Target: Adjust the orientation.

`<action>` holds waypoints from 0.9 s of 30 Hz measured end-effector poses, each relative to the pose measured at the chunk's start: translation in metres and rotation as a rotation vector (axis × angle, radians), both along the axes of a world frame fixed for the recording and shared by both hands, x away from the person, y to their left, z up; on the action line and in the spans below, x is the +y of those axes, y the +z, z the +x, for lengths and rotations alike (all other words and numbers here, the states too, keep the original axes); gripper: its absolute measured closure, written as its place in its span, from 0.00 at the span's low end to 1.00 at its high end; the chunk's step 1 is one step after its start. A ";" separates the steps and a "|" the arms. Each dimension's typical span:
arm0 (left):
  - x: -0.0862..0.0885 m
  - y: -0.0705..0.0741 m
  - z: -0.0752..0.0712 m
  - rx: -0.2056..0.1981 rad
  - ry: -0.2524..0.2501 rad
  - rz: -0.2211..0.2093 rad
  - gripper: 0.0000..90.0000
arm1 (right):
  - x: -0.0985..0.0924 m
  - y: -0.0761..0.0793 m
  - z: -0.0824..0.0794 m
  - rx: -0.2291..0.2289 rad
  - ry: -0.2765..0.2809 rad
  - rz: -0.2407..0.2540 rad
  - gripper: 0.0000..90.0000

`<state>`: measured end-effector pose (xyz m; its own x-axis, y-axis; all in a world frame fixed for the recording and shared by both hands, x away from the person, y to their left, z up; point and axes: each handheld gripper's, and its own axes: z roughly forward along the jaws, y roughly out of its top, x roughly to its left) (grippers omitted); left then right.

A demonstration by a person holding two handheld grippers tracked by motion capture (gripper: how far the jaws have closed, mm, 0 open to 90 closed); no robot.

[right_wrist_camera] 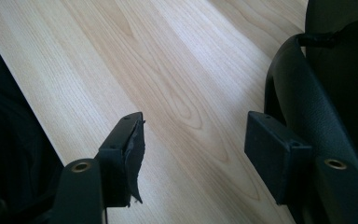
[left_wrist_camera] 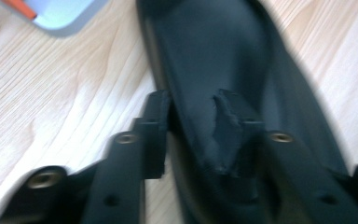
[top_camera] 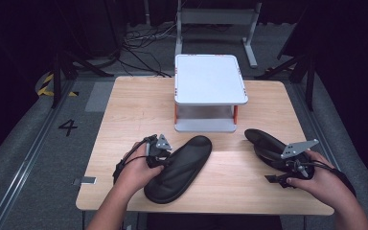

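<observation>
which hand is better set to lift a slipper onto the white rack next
Left. The left claw already straddles the edge of its black slipper, pads against it. The right claw stands open over bare table, its slipper merely beside it.

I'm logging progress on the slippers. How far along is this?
Early. Done: nothing is on the white rack yet. In hand: the left gripper is clamped on the edge of the left slipper, which lies on the table. Left: the right gripper stands open beside the right slipper, not gripping it; both slippers probably still need placing.
</observation>
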<state>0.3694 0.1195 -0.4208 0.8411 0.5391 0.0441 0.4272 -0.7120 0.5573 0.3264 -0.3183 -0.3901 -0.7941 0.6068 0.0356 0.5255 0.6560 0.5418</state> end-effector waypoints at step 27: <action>0.009 0.032 -0.005 -0.081 0.083 -0.143 0.36 | -0.001 -0.002 -0.003 0.006 -0.016 -0.002 0.42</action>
<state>0.3642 0.1281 -0.3886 0.7903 0.6121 0.0283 0.4306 -0.5876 0.6851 0.3229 -0.3193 -0.3920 -0.7838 0.6198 0.0391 0.5394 0.6483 0.5374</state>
